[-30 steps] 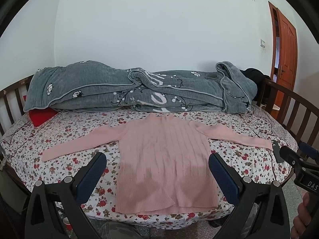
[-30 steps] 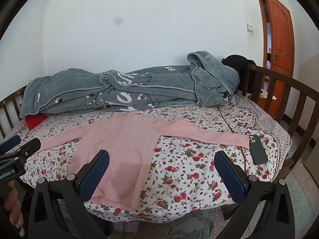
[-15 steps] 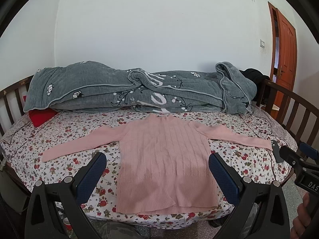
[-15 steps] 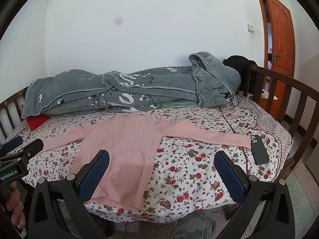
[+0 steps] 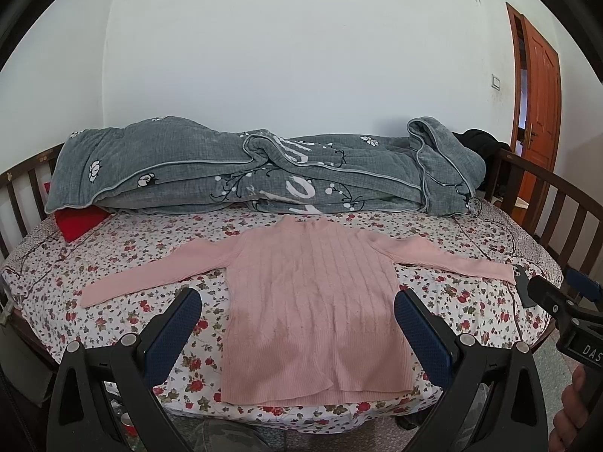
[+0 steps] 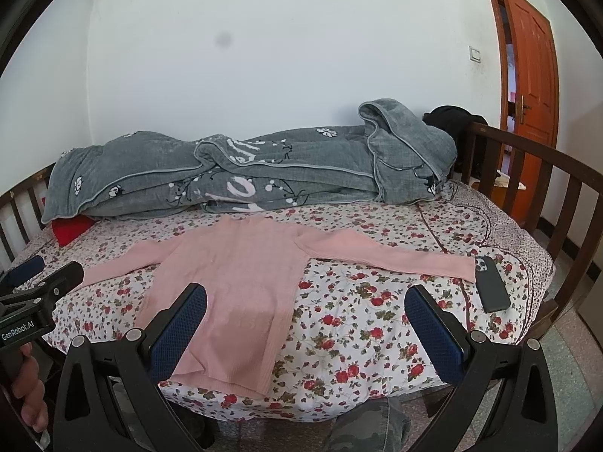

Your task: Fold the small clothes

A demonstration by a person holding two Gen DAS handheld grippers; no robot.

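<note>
A pink ribbed sweater [image 5: 312, 301] [image 6: 233, 286] lies flat on the floral bed sheet [image 5: 113, 263], both sleeves spread out to the sides, hem toward me. My left gripper [image 5: 297, 324] hovers open in front of the hem, its blue pads wide apart and empty. My right gripper [image 6: 305, 320] is open too, held before the bed to the right of the sweater's body, below the right sleeve [image 6: 395, 260]. Each gripper shows at the edge of the other's view, held by a hand.
A rolled grey quilt [image 5: 245, 173] fills the back of the bed, with a red item [image 5: 77, 222] under its left end. A dark phone [image 6: 490, 282] lies by the right cuff. Wooden rails [image 6: 546, 188] ring the bed; an orange door [image 6: 531, 75] stands at right.
Both views have drifted slightly; the bed and sweater sit a little lower and nearer in the frames. Both grippers stay open and the sweater has not moved.
</note>
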